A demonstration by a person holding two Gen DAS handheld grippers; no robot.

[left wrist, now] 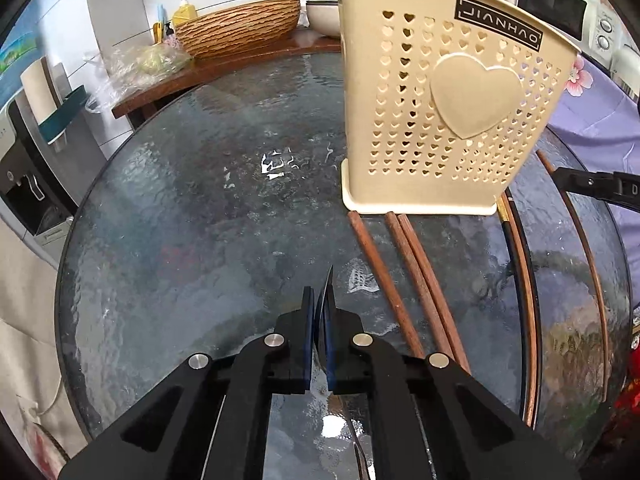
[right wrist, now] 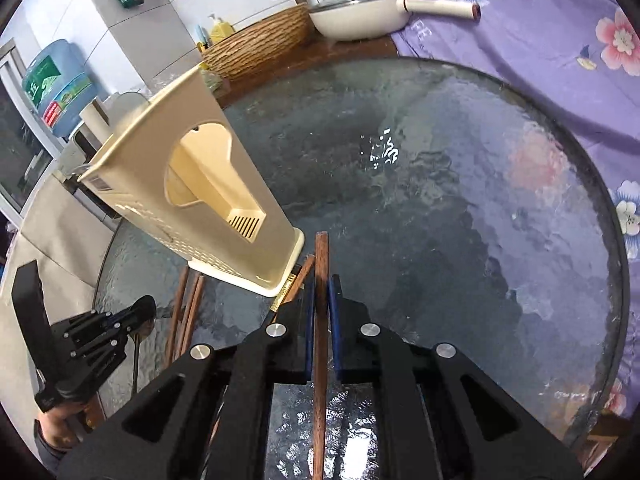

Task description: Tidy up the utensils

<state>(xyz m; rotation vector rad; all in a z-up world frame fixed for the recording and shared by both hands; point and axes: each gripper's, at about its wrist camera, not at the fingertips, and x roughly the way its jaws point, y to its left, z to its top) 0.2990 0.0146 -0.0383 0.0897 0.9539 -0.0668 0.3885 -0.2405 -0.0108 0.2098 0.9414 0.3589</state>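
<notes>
The right tool [right wrist: 320,312] is clamped on a brown wooden chopstick [right wrist: 321,264]; the left tool [left wrist: 320,320] pinches a thin dark metal utensil [left wrist: 330,288] over the round glass worktop [left wrist: 200,200].

Cream heart-perforated holder [left wrist: 448,120], brown chopsticks [left wrist: 420,280].

A round rippled-glass worktop [left wrist: 180,220] carries a cream holder [left wrist: 448,120] and brown chopsticks [left wrist: 424,280] beside it.
</notes>
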